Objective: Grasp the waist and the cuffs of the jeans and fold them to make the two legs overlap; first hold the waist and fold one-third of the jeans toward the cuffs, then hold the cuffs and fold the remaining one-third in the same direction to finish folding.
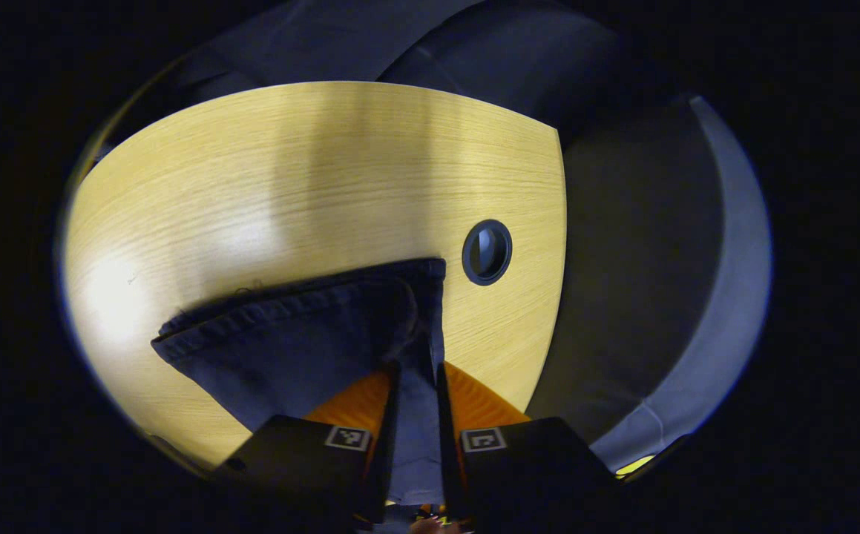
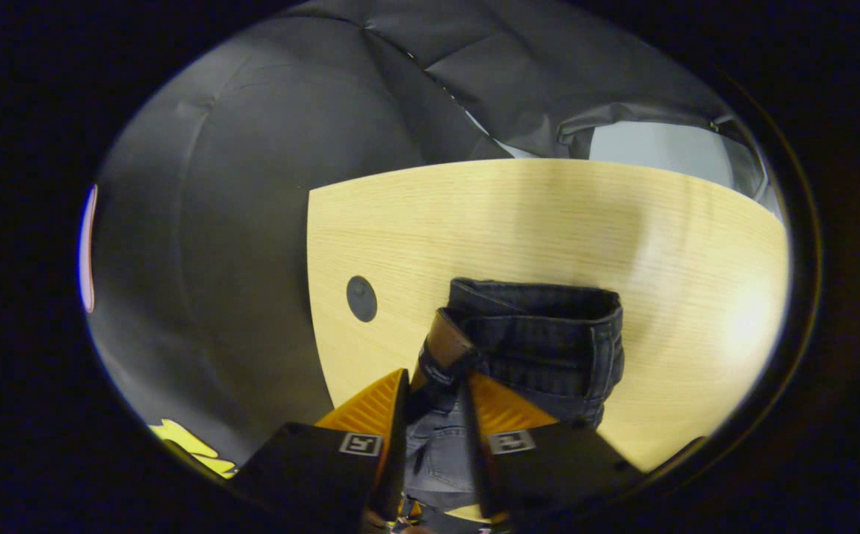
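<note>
1. Left gripper view: left gripper (image 1: 416,386) pinches the jeans (image 1: 303,334) at the cuffs (image 1: 289,308), hem pointing away across the wooden table (image 1: 289,163).
2. Right gripper view: right gripper (image 2: 435,393) clamps the waist (image 2: 533,334), probably near the belt patch (image 2: 446,343).
3. Round grommet hole (image 1: 487,252) near the table edge; black cloth wall (image 2: 251,148) behind.

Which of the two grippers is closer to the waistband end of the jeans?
Right. The right gripper is clamped on the jeans' waistband, beside its leather patch. The left gripper holds the cuffs at the opposite end.
</note>
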The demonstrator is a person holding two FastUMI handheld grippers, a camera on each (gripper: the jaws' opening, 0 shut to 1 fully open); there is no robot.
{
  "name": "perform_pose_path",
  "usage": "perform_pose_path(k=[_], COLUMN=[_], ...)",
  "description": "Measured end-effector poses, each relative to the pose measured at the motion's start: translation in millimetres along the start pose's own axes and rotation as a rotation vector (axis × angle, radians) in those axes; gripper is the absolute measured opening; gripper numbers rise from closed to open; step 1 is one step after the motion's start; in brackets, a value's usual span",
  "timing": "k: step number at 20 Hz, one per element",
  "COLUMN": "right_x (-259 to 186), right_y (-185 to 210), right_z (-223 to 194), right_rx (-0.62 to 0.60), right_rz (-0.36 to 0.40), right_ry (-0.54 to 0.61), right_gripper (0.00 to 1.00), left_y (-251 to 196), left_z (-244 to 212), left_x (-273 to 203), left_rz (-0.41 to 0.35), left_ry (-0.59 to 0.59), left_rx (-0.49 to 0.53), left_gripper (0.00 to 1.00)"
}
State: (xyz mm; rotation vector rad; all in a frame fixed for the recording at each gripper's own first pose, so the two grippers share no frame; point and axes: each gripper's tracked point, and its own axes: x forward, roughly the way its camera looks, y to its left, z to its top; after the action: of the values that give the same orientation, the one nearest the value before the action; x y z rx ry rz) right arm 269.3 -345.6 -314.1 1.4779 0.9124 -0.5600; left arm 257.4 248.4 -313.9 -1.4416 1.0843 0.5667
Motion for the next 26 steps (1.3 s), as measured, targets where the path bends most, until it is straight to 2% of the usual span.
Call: perform_pose_path(k=[1, 4, 5, 6, 9, 14, 16, 18, 19, 20, 21, 22, 23, 26], right_x=[-3, -22, -30, -43, -82, -169, -207, -242, -256, -265, -273, -278, -281, -274], right_y=[3, 2, 4, 3, 9, 15, 17, 15, 10, 6, 1, -5, -13, -34], right_z=[2, 4, 3, 0, -15, -62, -88, -115, -127, -138, -153, -168, -175, -185], right_rx=[-0.011, -0.087, -0.119, -0.157, -0.336, -0.817, -1.008, -1.174, -1.243, -1.3, -1.342, -1.374, -1.382, -1.334], right_rz=[0.011, 0.006, 0.011, 0.02, 0.052, 0.116, 0.158, 0.2, 0.211, 0.223, 0.244, 0.254, 0.251, 0.234], right_ry=[-0.016, -0.076, -0.091, -0.109, -0.18, -0.399, -0.517, -0.639, -0.688, -0.729, -0.749, -0.762, -0.772, -0.749], right_gripper=[0.41, 0.81, 0.82, 0.9, 0.9, 0.9, 0.9, 0.9, 0.98, 0.82, 0.82, 0.95, 0.93, 0.96], left_y=[1, -2, -8, -17, -39, -104, -110, -98, -96, -89, -78, -61, -47, -18], left_z=[-1, -6, -8, -12, -28, -84, -120, -150, -166, -190, -209, -228, -243, -289], left_x=[0, -5, -10, -21, -74, -197, -233, -247, -253, -258, -258, -259, -257, -264], left_rz=[0.008, 0.003, -0.004, -0.019, -0.057, -0.185, -0.239, -0.284, -0.3, -0.329, -0.35, -0.375, -0.395, -0.455], left_ry=[0.002, -0.002, -0.009, -0.027, -0.151, -0.469, -0.591, -0.662, -0.697, -0.718, -0.724, -0.724, -0.732, -0.752], left_rx=[0.006, 0.025, 0.044, 0.084, 0.34, 0.857, 1.012, 1.133, 1.188, 1.237, 1.276, 1.299, 1.31, 1.338], left_gripper=[0.31, 1.0, 0.92, 0.92, 0.92, 0.92, 0.92, 0.94, 0.98, 0.99, 0.99, 0.99, 0.99, 0.99])
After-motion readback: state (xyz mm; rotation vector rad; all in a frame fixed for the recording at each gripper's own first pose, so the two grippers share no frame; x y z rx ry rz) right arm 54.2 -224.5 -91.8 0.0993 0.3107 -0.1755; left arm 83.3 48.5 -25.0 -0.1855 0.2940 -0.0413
